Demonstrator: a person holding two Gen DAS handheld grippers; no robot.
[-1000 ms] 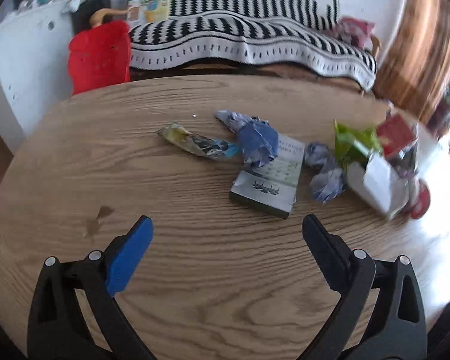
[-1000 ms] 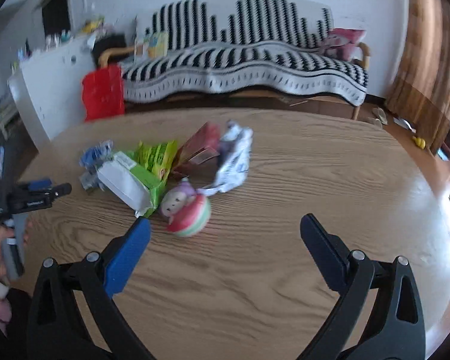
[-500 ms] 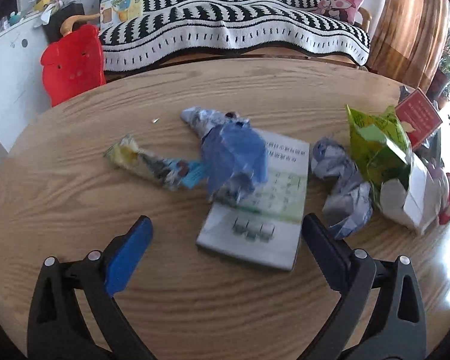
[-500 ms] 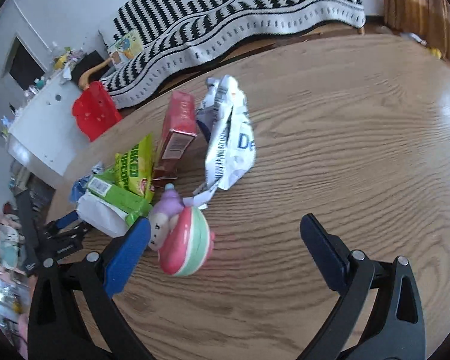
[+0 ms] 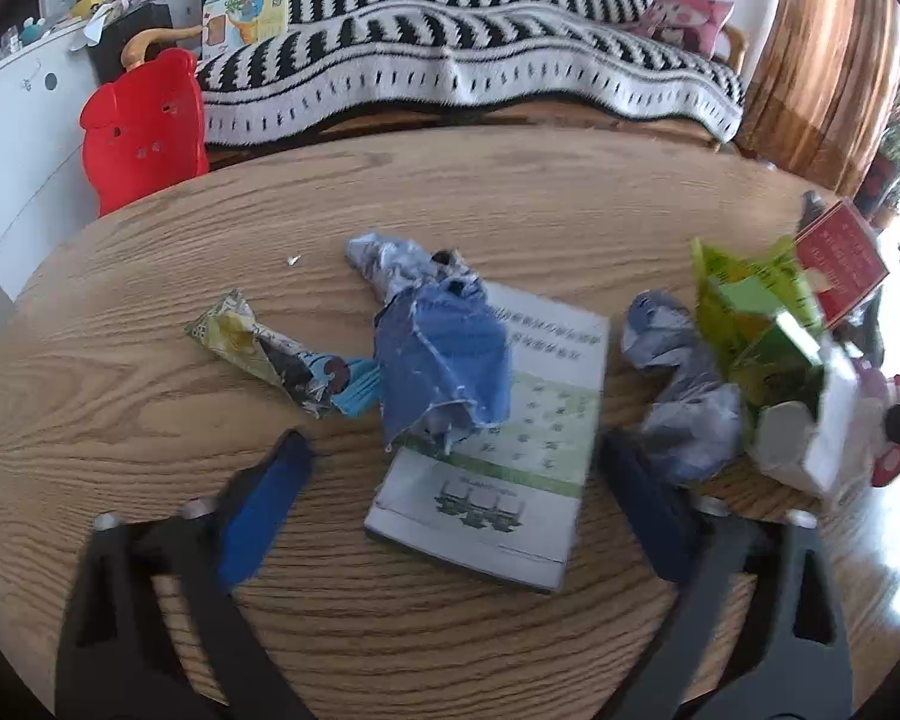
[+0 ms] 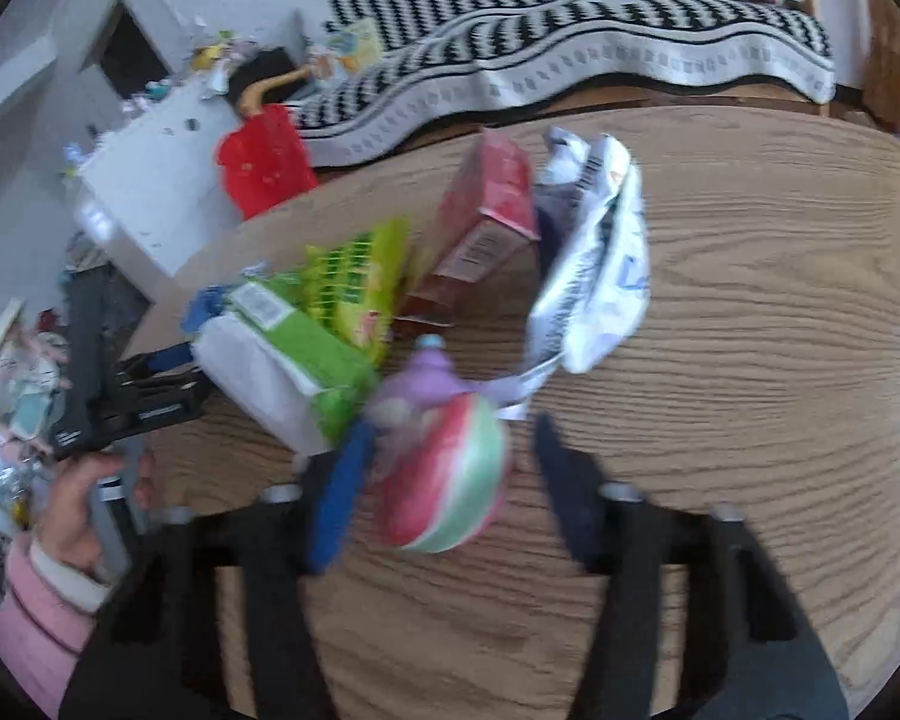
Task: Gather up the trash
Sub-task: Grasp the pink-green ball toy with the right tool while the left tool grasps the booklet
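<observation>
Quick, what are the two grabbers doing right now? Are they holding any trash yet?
Left hand-held gripper: open, jaws just closing around the booklet, nothing gripped.
Right hand-held gripper: open, jaws just closing around the round toy, not gripped.

Home living room. Sofa (image 5: 468, 60) under black-and-white striped throw spans top of frame; pink cartoon cushion (image 5: 684, 21) at upper right. Round wooden table (image 5: 510, 192) fills centre. Red plastic child's chair (image 5: 144, 126) at upper left beside white cabinet (image 5: 24, 120) with cluttered top. Brown curtain (image 5: 822, 60) and bright daylight at right edge.
</observation>
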